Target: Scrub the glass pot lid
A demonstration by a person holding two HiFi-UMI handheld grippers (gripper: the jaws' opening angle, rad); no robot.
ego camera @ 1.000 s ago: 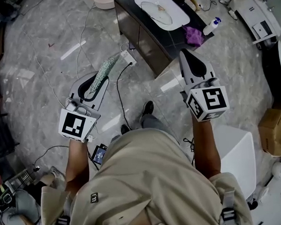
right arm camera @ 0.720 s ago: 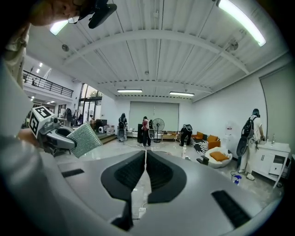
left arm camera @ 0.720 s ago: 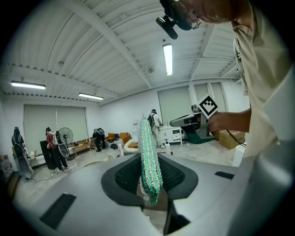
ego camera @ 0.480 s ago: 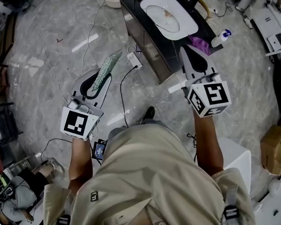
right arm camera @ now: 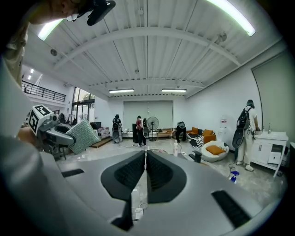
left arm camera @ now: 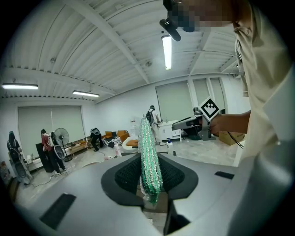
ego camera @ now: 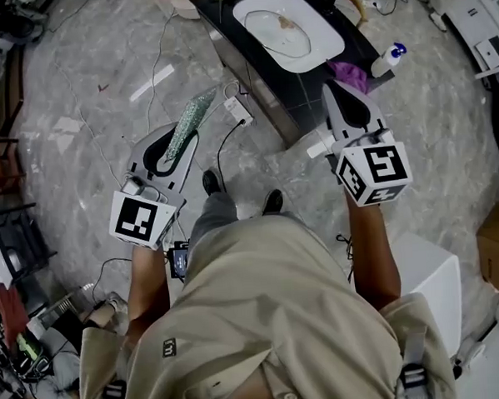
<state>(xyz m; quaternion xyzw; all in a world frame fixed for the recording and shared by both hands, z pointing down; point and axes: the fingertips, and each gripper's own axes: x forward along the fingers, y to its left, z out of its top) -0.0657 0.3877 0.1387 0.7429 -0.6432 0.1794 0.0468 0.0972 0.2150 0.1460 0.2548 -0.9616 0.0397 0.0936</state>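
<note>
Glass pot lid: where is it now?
Head view, top centre: the glass pot lid lies in the white basin on the dark counter, ahead of the right claw.

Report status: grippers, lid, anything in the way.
Left gripper shut on scrub pad; right gripper shut, empty. Glass lid in white basin, untouched. Power strip on floor beside counter.

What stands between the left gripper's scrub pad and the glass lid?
Nothing visible: the glass lid lies uncovered in the white basin, open air between it and the scrub pad in the left gripper.
</note>
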